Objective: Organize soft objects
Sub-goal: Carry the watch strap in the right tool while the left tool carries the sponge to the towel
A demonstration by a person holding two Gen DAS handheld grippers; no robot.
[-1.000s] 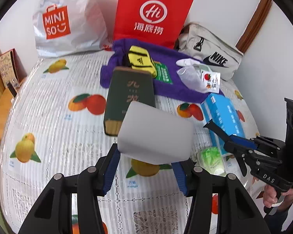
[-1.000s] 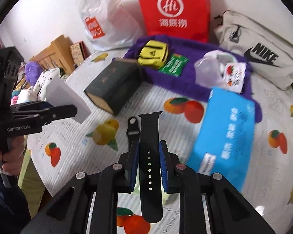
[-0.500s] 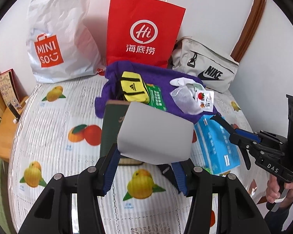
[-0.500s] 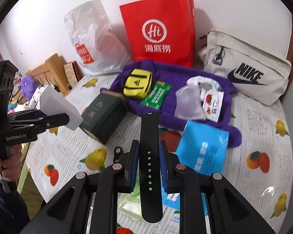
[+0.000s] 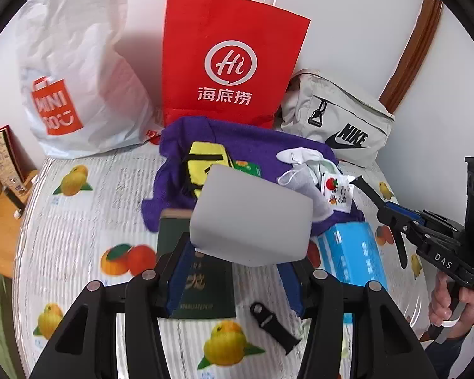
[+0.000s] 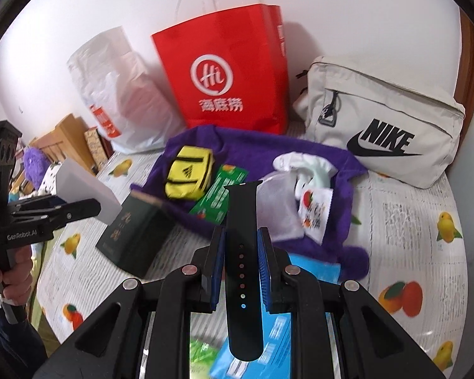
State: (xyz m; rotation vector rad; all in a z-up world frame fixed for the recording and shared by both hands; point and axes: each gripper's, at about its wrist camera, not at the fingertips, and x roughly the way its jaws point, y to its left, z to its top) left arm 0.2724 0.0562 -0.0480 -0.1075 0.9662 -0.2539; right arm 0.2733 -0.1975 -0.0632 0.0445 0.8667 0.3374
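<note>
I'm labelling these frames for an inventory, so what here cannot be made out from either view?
- Dark green box: left wrist view, its front partly covered by the grey sponge block.
- Blue packet: right wrist view, print blurred, crossed by the black watch strap.
- Red paper bag contents: both views, its walls hide them.
- Green wrapper: right wrist view, behind gripper frame.

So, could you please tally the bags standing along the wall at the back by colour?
Red: 1, the red paper shopping bag
White: 1, the white plastic shopping bag with the orange logo
Beige: 1, the beige fabric pouch with the black logo
Total: 3
</note>
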